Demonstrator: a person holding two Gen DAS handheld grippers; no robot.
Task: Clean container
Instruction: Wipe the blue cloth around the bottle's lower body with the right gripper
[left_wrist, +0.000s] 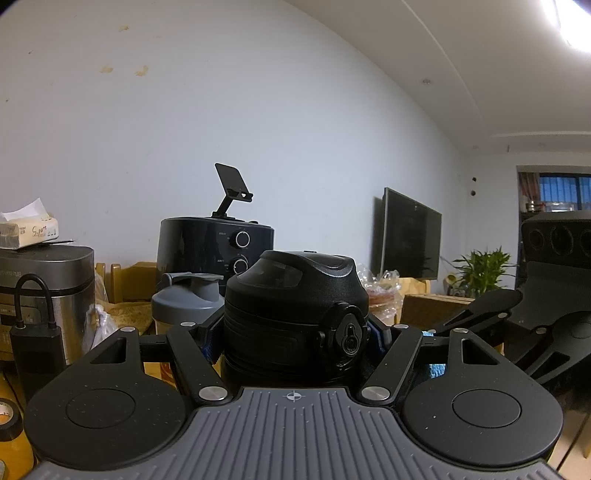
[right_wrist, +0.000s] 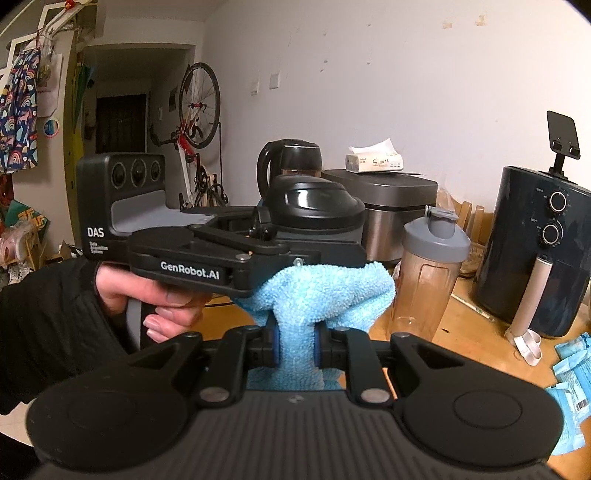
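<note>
A black container with a domed flip lid (left_wrist: 295, 306) stands upright between the fingers of my left gripper (left_wrist: 293, 339), which is shut on its body just below the lid. From the right wrist view the same container (right_wrist: 314, 199) sits in the left gripper (right_wrist: 258, 236), held by a person's hand (right_wrist: 162, 295). My right gripper (right_wrist: 295, 347) is shut on a light blue cloth (right_wrist: 314, 291). The cloth bulges up against the underside of the left gripper and the container's side. The container's lower body is hidden behind the cloth and the grippers.
On the wooden table (right_wrist: 461, 332) stand a clear shaker bottle with a grey lid (right_wrist: 428, 273), a dark air fryer (right_wrist: 532, 251), a steel rice cooker (right_wrist: 391, 206) with a tissue pack on top, and a black kettle (right_wrist: 291, 155). Blue packets (right_wrist: 569, 376) lie at the right.
</note>
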